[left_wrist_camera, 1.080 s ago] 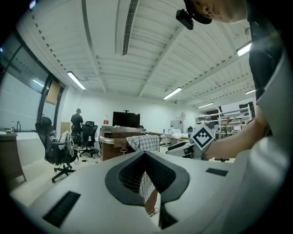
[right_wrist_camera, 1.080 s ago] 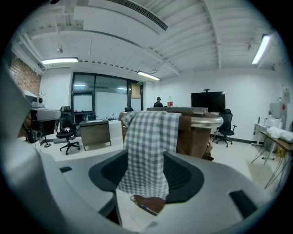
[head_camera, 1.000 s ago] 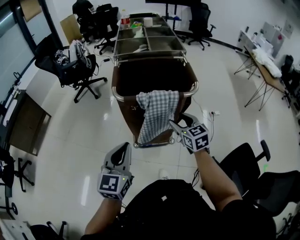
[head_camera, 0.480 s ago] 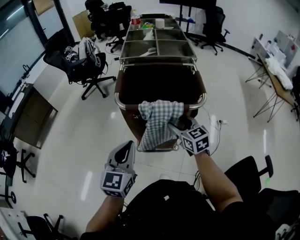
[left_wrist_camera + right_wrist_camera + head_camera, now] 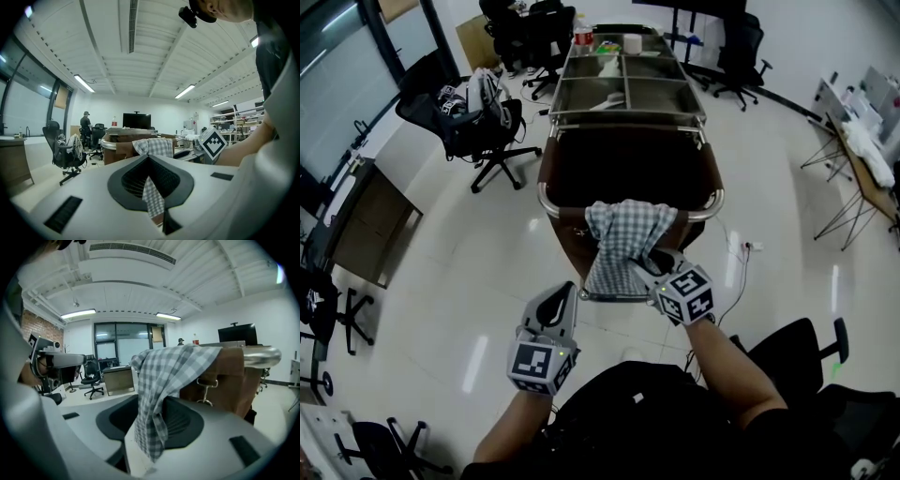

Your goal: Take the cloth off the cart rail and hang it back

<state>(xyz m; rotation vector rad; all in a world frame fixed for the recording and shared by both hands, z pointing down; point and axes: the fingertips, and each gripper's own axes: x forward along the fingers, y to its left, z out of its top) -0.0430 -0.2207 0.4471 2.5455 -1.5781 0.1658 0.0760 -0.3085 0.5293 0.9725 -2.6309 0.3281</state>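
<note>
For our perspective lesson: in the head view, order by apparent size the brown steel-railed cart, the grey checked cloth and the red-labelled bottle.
1. Brown steel-railed cart
2. Grey checked cloth
3. Red-labelled bottle, though it stands farthest away.

Black office chairs [image 5: 431, 98], glossy white floor [image 5: 469, 272], folding table at right [image 5: 872, 155]

- Cloth [image 5: 623, 246]: 1, checked.
- Cart [image 5: 628, 169]: 1. The rail [image 5: 542, 192] round its near end: 1.
- Bottle [image 5: 583, 37], red label, far end of cart top: 1.
- White roll [image 5: 632, 42] just beside it: 1.
- Office chairs [image 5: 478, 131]: 6 at least in head view, poss. more. Frame edges too dark to be sure.
- Of those, chair w/ bags piled on it: 1.
- Low brown cabinet [image 5: 366, 225], left side of room: 1.
- Wall screen [image 5: 137, 120]: 1, left gripper view.
- Person [image 5: 86, 125] standing far off: 1, same view.
</note>
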